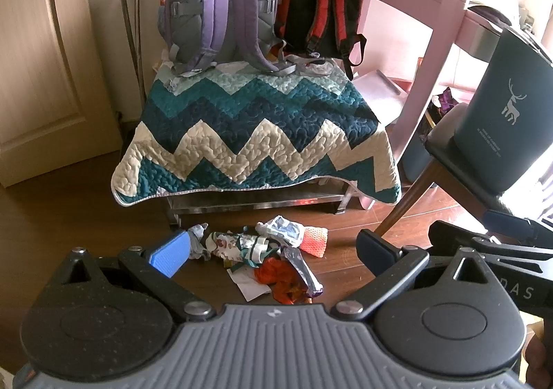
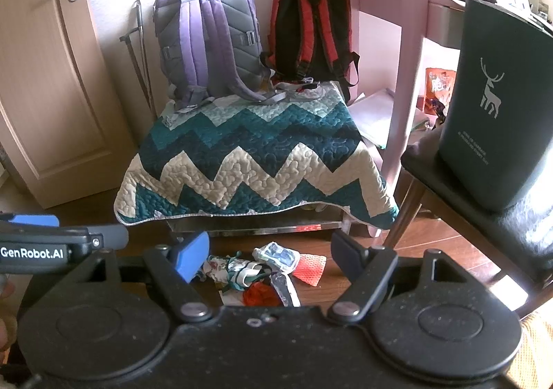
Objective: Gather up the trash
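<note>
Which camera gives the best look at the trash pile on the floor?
The left wrist view. There the trash pile lies almost whole between the open fingers of the left gripper. In the right wrist view the pile is partly cut off below by the right gripper's own body.

two backpacks (image 1: pixel 221 5) (image 1: pixel 319 7), one bin (image 1: pixel 508 105), one quilt (image 1: pixel 255 133)

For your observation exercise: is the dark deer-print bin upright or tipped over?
Upright: the bin stands on the chair seat, deer print vertical.
</note>
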`<act>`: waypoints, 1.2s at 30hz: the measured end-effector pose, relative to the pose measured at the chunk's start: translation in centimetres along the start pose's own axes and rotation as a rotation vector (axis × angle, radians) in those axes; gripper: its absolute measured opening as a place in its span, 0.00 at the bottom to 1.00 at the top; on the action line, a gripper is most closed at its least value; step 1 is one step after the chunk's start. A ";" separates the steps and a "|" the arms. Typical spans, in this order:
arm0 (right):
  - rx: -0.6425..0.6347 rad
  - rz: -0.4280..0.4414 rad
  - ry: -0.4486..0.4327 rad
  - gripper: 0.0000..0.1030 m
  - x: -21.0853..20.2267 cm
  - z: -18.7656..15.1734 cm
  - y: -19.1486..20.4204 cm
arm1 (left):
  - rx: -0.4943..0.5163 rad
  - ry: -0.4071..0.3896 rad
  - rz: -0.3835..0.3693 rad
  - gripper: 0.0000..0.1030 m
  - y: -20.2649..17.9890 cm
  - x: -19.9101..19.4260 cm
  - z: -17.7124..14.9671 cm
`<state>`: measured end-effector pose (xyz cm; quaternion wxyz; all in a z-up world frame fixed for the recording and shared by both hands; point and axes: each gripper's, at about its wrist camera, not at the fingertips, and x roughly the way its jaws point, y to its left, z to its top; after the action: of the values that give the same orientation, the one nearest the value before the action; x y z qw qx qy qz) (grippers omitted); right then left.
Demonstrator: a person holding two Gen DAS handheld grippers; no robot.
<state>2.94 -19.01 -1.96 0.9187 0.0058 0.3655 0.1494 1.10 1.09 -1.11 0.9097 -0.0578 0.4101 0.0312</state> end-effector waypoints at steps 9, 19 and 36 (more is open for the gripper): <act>0.001 -0.003 0.000 0.75 0.0 0.0 0.2 | 0.002 0.002 -0.001 1.00 0.0 0.0 0.0; 0.004 -0.006 -0.001 0.75 0.0 -0.1 0.3 | 0.000 0.001 0.000 1.00 0.1 0.0 0.0; -0.083 0.018 -0.007 0.75 2.3 0.8 0.9 | -0.071 0.012 -0.009 1.00 1.8 2.6 1.3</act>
<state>4.88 -17.43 -2.81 0.9181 -0.0285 0.3558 0.1725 3.65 3.09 -2.33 0.9046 -0.0924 0.4140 0.0412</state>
